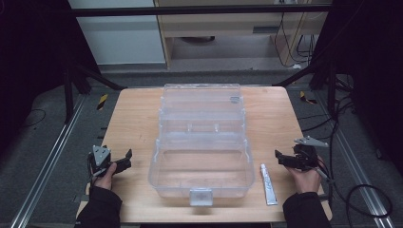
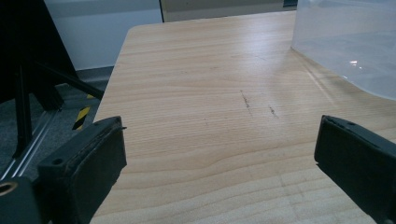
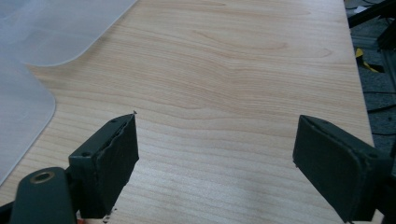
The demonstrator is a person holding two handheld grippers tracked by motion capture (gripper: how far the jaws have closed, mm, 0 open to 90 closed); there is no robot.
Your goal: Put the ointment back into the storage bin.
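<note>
A clear plastic box [image 1: 202, 166] stands open in the middle of the wooden table [image 1: 138, 118], its lid [image 1: 202, 102] lying back behind it. A small white tube [image 1: 268, 184] lies on the table just right of the box's front corner. My left gripper [image 1: 124, 159] is held low at the table's left front, open, with bare wood between its jaws [image 2: 219, 154]. My right gripper [image 1: 281, 158] sits at the right front, beyond the tube, open as well [image 3: 215, 154]. The box's wall [image 2: 345, 42] shows in the left gripper view, its edge [image 3: 28, 107] in the right gripper view.
A metal frame with rails [image 1: 47, 156] runs along both sides of the table. Cables [image 1: 361, 190] trail on the floor at the right. Yellow-black tape marks [image 1: 102, 100] lie by the far corners. Bare wood lies on either side of the box.
</note>
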